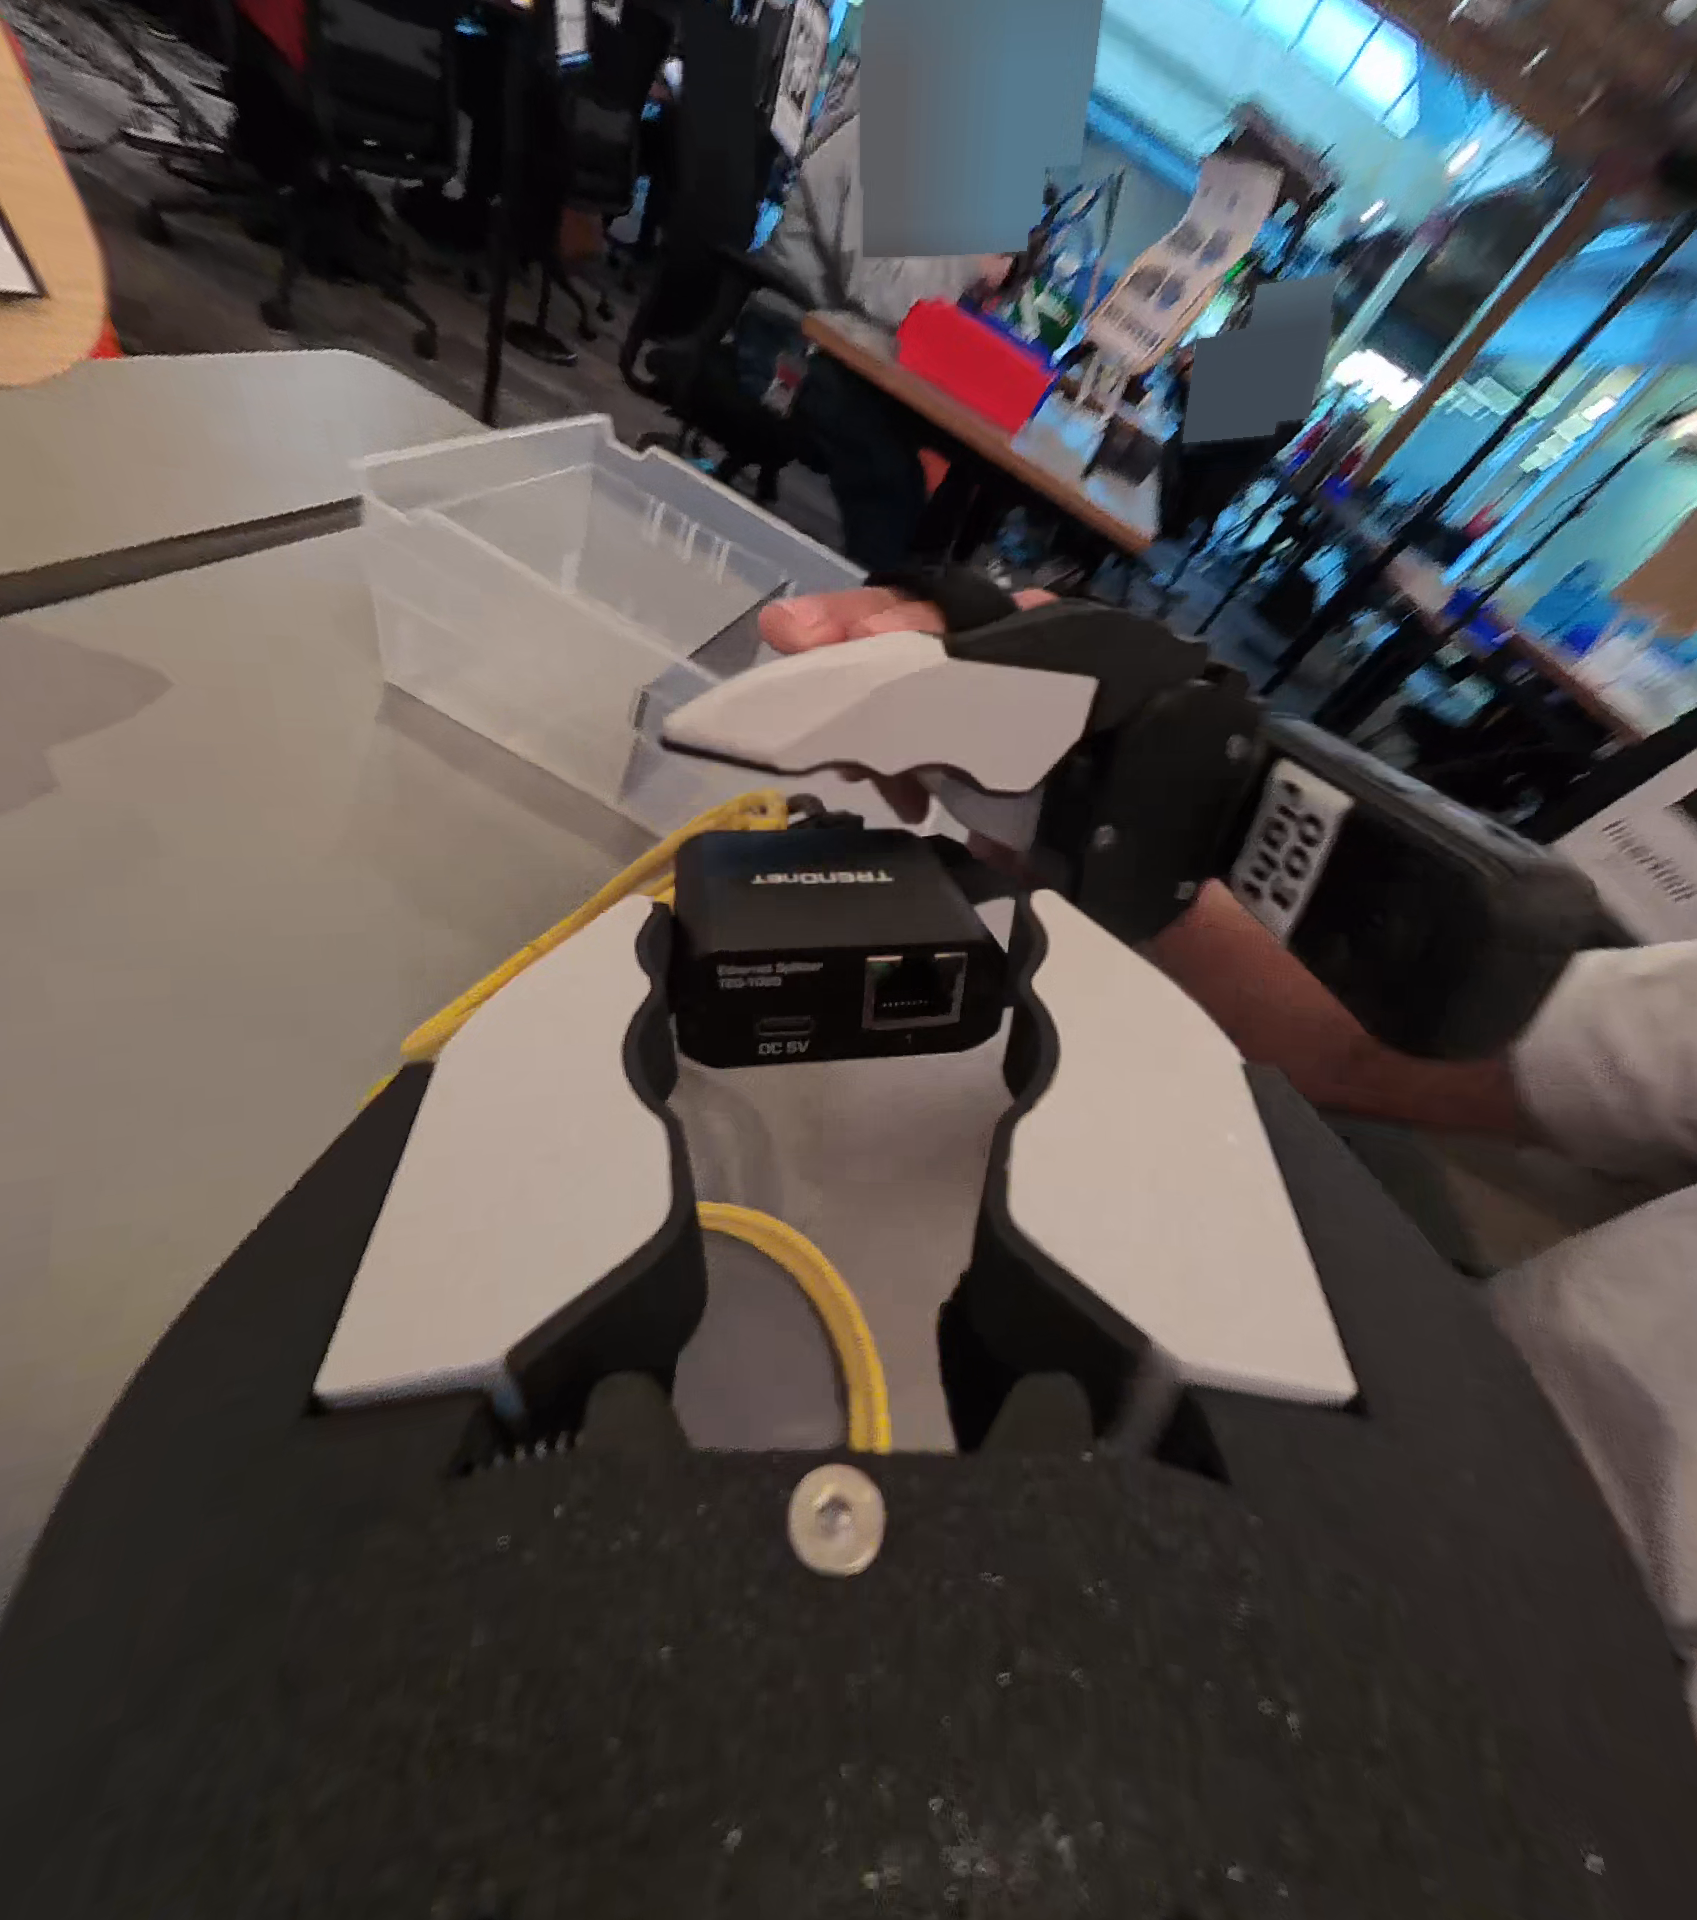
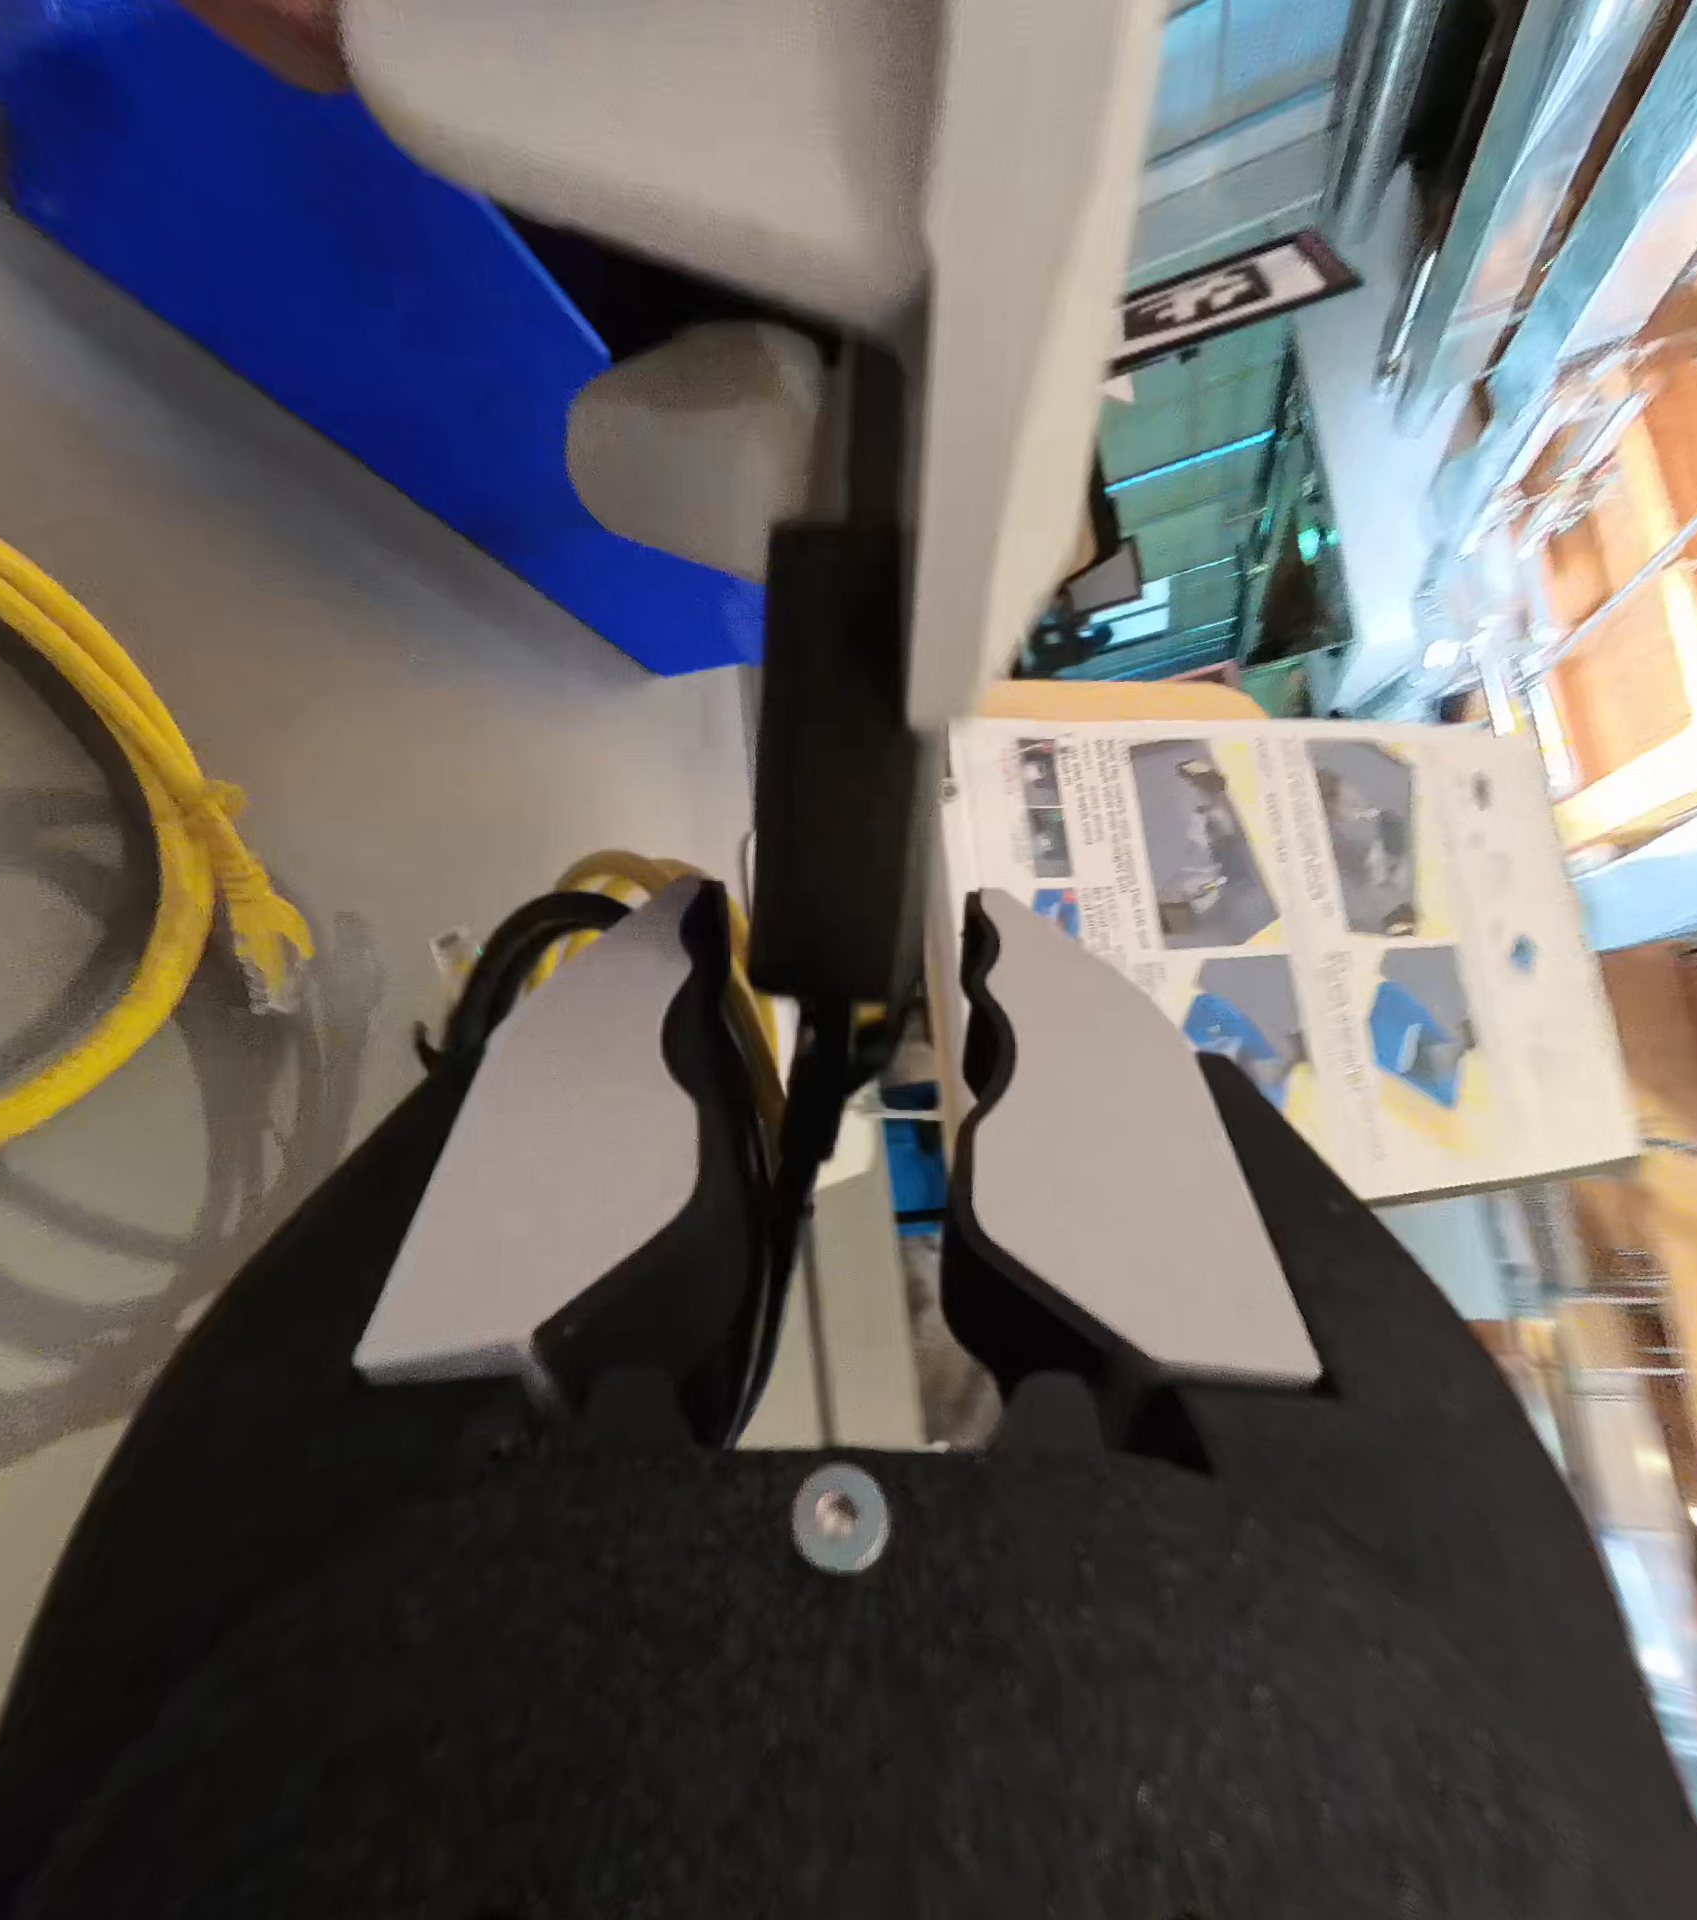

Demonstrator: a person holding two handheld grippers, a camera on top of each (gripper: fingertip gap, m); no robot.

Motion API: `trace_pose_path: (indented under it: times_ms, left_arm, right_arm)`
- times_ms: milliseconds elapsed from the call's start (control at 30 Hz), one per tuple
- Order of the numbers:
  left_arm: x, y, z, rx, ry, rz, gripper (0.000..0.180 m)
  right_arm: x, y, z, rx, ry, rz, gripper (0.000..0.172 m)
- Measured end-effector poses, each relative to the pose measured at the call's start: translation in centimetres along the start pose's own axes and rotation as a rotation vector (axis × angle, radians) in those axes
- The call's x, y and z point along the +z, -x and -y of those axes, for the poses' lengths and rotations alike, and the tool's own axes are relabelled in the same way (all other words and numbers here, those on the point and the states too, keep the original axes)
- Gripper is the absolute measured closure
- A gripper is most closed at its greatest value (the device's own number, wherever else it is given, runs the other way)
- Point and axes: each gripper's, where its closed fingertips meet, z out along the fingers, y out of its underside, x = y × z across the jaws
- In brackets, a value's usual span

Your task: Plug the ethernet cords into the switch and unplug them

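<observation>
**Between the left fingertips: the switch, port facing back**

On the grey table [image 1: 148, 935], the black switch [image 1: 828, 940] sits between the left gripper's [image 1: 833, 997] spread fingertips, which flank it with slight gaps showing, not pinching. Its empty port faces the camera; yellow cords [image 1: 553, 935] trail off its far side. The right gripper [image 2: 839, 997], jaws parted and empty, hovers just behind the switch, so the left is nearer. A loose yellow plug [image 2: 267, 935] lies left.

The black switch [image 1: 828, 940] bears white lettering on its top and on its front face, left of its open port [image 1: 915, 989] and under a small slot. Behind the switch, a printed sheet [image 2: 1343, 935] carries text beside photos, too blurred to read.
</observation>
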Motion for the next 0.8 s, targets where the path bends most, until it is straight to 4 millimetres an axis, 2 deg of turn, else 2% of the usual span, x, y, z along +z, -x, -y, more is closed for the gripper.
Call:
trace_pose_path:
  times_ms: [100,233,367,400,467,500,533,567,700,767,800]
  left_arm:
    - [-0.5,-0.2,0.1,-0.076,-0.031,-0.079,0.119]
    - [-0.7,0.3,0.0,-0.088,-0.051,-0.085,0.12]
    - [-0.7,0.6,0.0,-0.088,-0.069,-0.066,0.119]
    - [-1.0,0.6,0.3,-0.107,-0.083,-0.081,0.12]
    - [-1.8,0.8,1.2,-0.149,-0.134,-0.099,0.12]
    - [-2.0,0.9,1.4,-0.165,-0.146,-0.112,0.12]
    - [-2.0,0.7,1.3,-0.172,-0.14,-0.127,0.12]
    - [-2.0,0.7,1.2,-0.169,-0.138,-0.125,0.12]
    - [-1.7,0.8,0.7,-0.135,-0.11,-0.098,0.12]
    - [-2.0,1.7,0.6,-0.012,-0.082,0.0,0.12]
    - [-2.4,1.9,0.9,0.08,-0.082,0.058,0.113]
  right_arm:
    - [-0.1,-0.1,-0.2,0.114,-0.021,0.068,0.127]
    - [-0.1,0.4,-0.5,0.139,-0.012,0.118,0.127]
    - [-0.2,1.3,-1.2,0.192,0.007,0.204,0.103]
    - [-0.2,1.6,-2.1,0.189,0.055,0.226,0.103]
    - [0.0,2.6,-4.2,0.145,0.158,0.261,0.11]
    - [-0.1,2.9,-4.6,0.132,0.167,0.259,0.126]
    - [-0.1,2.6,-4.5,0.133,0.157,0.231,0.15]
    - [-0.1,2.3,-4.6,0.162,0.168,0.221,0.162]
    - [-0.4,0.8,-5.2,0.266,0.201,0.232,0.167]
    - [-0.7,0.4,-5.8,0.247,0.256,0.223,0.168]
    - [-0.8,0.4,-6.1,0.247,0.294,0.233,0.168]
